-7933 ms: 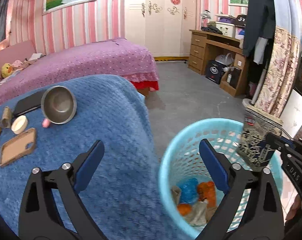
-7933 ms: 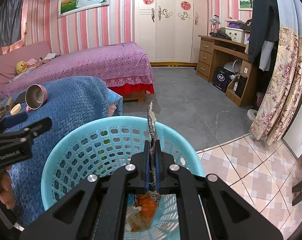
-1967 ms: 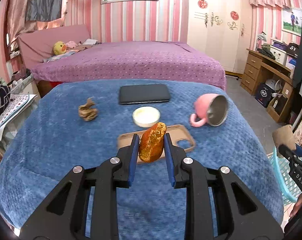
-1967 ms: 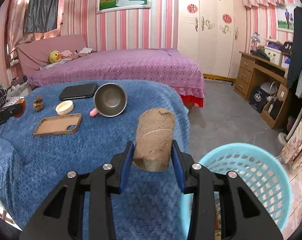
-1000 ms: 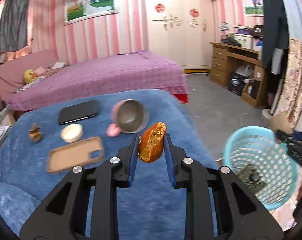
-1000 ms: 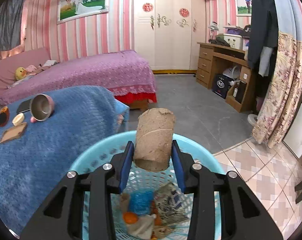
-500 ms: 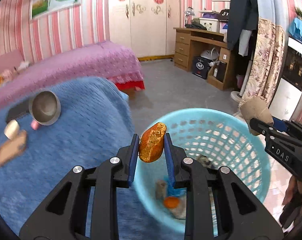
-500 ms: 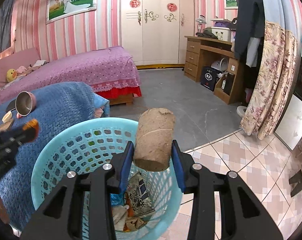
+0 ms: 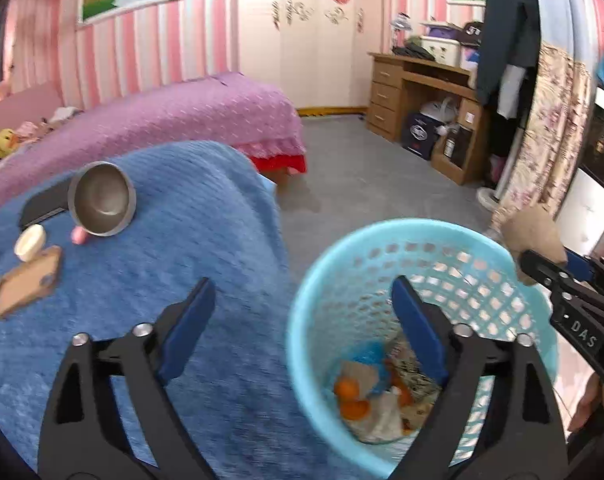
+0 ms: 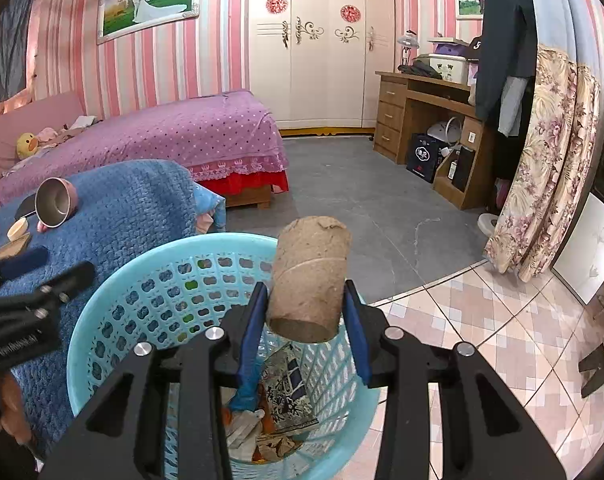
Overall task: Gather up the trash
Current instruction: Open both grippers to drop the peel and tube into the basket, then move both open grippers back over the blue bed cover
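Gaping wide and empty over the turquoise laundry basket, jaws just having opened: left gripper. Clamping an upright cardboard tube above the rim: right gripper.

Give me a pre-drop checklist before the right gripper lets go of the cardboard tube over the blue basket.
1. Cardboard tube clamped between the right gripper pads: ok.
2. Tube above the blue basket opening: ok, it sits over the far rim area in the right wrist view.
3. Left gripper clear of the drop path: cannot tell; its jaws have just been opening, nothing between them, and it hangs at the basket's near edge.
4. Room in the basket: ok, trash covers only the bottom.
5. Basket upright: ok.
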{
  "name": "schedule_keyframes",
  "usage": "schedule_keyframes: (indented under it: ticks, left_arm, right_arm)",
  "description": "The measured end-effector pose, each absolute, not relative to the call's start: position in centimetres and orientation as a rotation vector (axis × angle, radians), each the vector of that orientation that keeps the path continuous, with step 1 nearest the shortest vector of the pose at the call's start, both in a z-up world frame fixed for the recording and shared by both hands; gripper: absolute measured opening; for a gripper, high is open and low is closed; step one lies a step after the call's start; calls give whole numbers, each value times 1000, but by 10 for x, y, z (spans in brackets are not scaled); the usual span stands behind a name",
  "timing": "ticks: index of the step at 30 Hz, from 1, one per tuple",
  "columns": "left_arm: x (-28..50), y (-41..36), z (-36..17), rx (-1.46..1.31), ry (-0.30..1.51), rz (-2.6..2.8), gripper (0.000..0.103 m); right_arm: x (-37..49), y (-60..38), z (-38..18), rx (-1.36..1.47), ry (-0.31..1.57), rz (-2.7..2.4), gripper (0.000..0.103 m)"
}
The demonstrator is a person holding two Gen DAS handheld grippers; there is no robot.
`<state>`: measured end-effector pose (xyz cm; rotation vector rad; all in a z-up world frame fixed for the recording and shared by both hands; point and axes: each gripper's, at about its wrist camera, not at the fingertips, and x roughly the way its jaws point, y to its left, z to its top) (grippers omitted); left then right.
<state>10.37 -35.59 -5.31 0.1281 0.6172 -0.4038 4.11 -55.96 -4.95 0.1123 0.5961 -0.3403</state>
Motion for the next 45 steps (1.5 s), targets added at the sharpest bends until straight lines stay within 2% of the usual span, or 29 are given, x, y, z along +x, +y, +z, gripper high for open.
schedule_keyframes:
  ticks: [3,6,7,9,13,14,15,27,45]
  left_arm:
    - [105,-341,-48,120,582,-346,97]
    - [106,-329,-46,98,577,-331,97]
    - [106,-324,-45,95,577,-325,97]
    - [104,-318,-43,101,569,-310,97]
    - [103,-296,-36,93,551,-287,97]
    - [103,-291,-34,86,551,-283,97]
    - [103,-286,-32,79,550,-280,97]
    - [101,-227,-15,101,523,-212,97]
    - [126,-164,-35,130,559,-163,97]
  right_arm:
    - [41,-556,-49,102,575,-338,40]
    - [44,-548,-50,82,566,-334,44]
    - [45,-547,-51,77,570,-340,47]
    - [46,-545,-53,78,577,-343,71]
    - [44,-542,-48,82,550,-352,83]
    - [44,-541,-46,81,547,-357,91]
    - [45,-540,-45,79,545,-363,93]
    - [62,-496,-38,58,546,-329,97]
    - [93,-432,-36,10,538,-282,97]
